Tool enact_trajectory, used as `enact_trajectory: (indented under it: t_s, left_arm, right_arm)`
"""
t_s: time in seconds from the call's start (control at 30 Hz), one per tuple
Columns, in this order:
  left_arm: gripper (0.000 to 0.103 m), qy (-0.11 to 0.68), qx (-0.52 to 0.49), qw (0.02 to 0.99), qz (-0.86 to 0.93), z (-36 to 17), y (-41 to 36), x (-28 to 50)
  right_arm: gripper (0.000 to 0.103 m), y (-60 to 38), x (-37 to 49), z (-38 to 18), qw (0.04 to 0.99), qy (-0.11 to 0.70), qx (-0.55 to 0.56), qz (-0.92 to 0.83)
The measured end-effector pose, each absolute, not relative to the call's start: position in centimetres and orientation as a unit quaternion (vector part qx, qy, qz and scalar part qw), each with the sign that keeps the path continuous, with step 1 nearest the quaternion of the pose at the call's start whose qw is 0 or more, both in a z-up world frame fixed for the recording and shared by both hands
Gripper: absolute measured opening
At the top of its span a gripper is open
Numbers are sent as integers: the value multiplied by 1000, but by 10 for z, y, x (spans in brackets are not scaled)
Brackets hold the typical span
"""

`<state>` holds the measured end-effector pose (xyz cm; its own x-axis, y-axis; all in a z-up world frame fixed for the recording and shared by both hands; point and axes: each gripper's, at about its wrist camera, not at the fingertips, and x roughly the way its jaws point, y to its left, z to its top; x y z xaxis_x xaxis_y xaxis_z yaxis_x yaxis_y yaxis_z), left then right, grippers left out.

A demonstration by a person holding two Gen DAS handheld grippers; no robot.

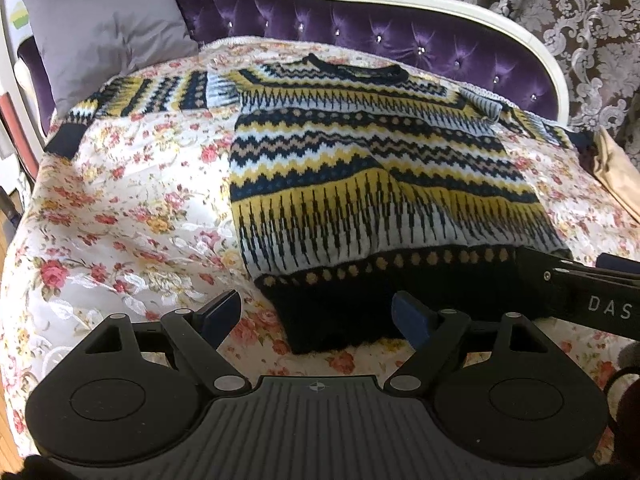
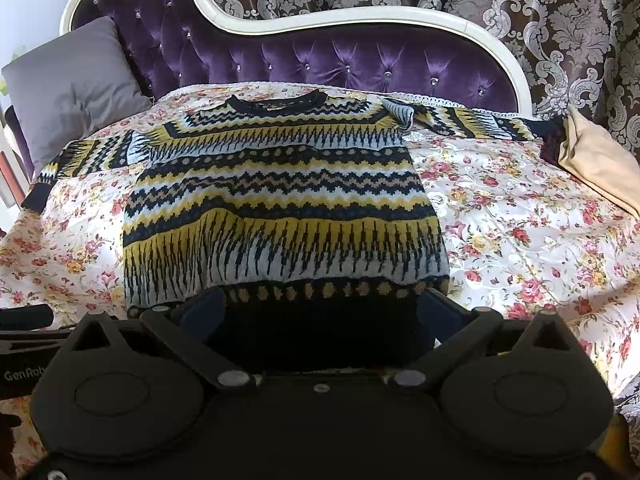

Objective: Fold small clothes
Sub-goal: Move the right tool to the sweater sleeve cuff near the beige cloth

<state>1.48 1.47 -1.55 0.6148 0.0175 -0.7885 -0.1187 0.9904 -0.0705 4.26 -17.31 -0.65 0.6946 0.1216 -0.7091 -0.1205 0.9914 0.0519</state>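
Observation:
A knitted sweater (image 1: 360,168) (image 2: 280,200) with yellow, navy and pale zigzag bands lies flat on the floral bedspread (image 1: 120,208), neck toward the headboard and both sleeves spread sideways. My left gripper (image 1: 316,314) is open at the left corner of the sweater's black hem (image 1: 340,320), one finger over the bedspread and one over the hem. My right gripper (image 2: 320,308) stands wide open over the hem (image 2: 320,332), which lies between its fingers without being pinched. Each gripper shows at the edge of the other's view: the right gripper (image 1: 580,292), the left gripper (image 2: 24,320).
A grey pillow (image 1: 104,32) (image 2: 68,88) leans at the back left against the purple tufted headboard (image 1: 360,28) (image 2: 320,56). A beige cloth bundle (image 1: 616,168) (image 2: 600,160) lies at the right edge of the bed. Patterned curtains hang behind.

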Motion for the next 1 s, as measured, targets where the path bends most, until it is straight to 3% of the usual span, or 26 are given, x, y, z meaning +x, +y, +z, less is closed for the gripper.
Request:
enact_trajectory:
  t_s: [0.27, 0.67, 0.9, 1.0]
  left_arm:
    - [82, 457, -62, 887, 34, -20, 16, 19]
    - [82, 459, -56, 887, 0, -11, 28, 55]
    - [82, 429, -39, 903, 0, 3, 30, 95]
    - [82, 417, -36, 908, 4, 5, 30, 120]
  right_arm:
    - [102, -175, 53, -12, 908, 415, 1, 58]
    - [102, -211, 99, -16, 865, 490, 89, 59]
    - [102, -251, 139, -17, 834, 512, 187, 83]
    - [102, -264, 156, -14, 840, 508, 180, 66]
